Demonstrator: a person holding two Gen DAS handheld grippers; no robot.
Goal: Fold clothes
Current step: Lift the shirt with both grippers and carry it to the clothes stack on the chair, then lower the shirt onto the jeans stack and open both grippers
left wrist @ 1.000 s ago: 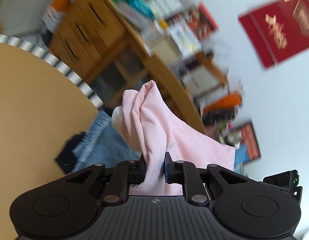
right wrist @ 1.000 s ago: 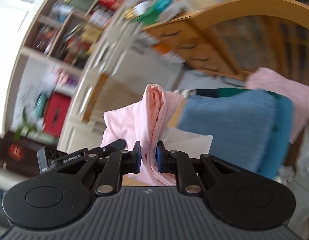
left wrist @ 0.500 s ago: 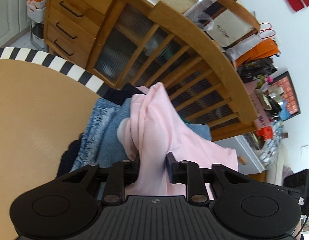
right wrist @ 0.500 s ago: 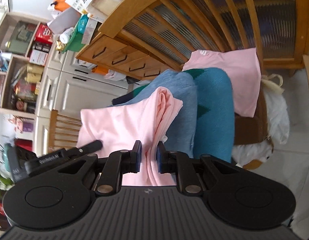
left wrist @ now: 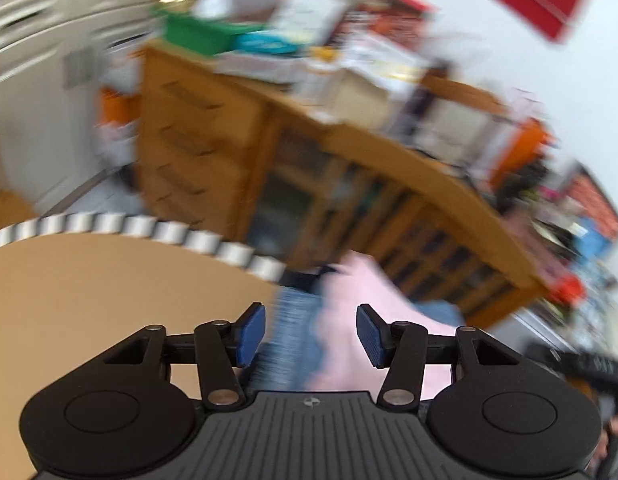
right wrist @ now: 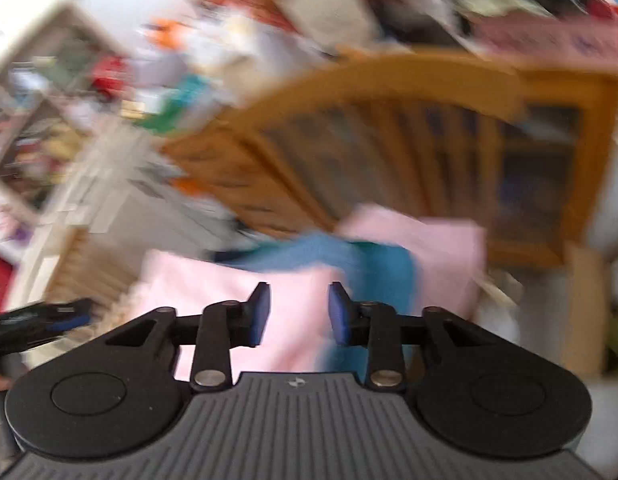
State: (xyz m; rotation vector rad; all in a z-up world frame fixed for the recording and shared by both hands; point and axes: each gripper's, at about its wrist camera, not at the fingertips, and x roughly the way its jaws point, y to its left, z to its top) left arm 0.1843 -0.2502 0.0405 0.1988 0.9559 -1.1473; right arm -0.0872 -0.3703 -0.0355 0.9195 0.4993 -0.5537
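Now your soft pink shirt (left wrist: 361,300) lies rumpled on frayed denim (left wrist: 297,328); left gripper (left wrist: 311,334) and right gripper (right wrist: 299,314) jaws have just spread, pinching nothing.

— What's holding the clothes?
— A tan table (left wrist: 89,292) with a black-and-white striped edge; most of its top is bare.
— And what lies on it?
— At its far edge a pile: a pink garment (left wrist: 361,292) on top, frayed denim (left wrist: 297,332) beside it, something dark (left wrist: 305,276) behind. Blur hides how they overlap.
— From the right wrist view?
— The pink garment, with blue clothes (right wrist: 349,256) just behind
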